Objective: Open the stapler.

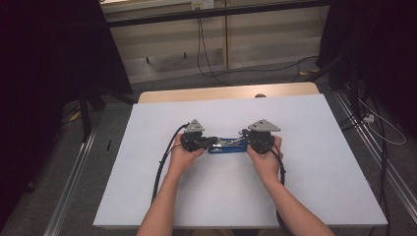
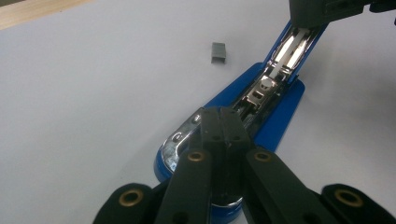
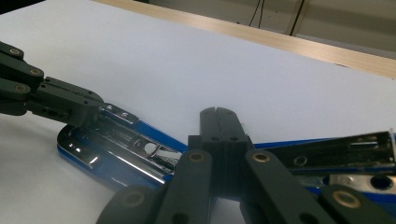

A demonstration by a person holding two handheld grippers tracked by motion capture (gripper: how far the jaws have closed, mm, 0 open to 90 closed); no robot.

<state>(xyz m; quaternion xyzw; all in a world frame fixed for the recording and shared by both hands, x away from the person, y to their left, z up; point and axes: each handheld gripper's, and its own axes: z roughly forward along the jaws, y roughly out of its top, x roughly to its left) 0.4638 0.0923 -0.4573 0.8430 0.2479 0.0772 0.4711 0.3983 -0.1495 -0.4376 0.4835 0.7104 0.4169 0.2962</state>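
The stapler (image 2: 275,116) has a glossy blue plastic shell around bright, polished metal inner rails that catch the light. A small staple block (image 2: 218,52) looks dull grey metal. Each claw (image 2: 223,122) is matt black plastic with brass-coloured rivets. The desk (image 1: 295,187) carries a smooth, matt white sheet, with pale wood showing along its far edge.

Lab or recording rig, not a home: white table (image 1: 314,162) with a pale wood edge, black curtains (image 1: 44,59) on both sides, metal floor rails (image 1: 74,177), loose cables (image 1: 206,54) over grey carpet, plain wooden panelling (image 1: 265,34) behind, no furnishings
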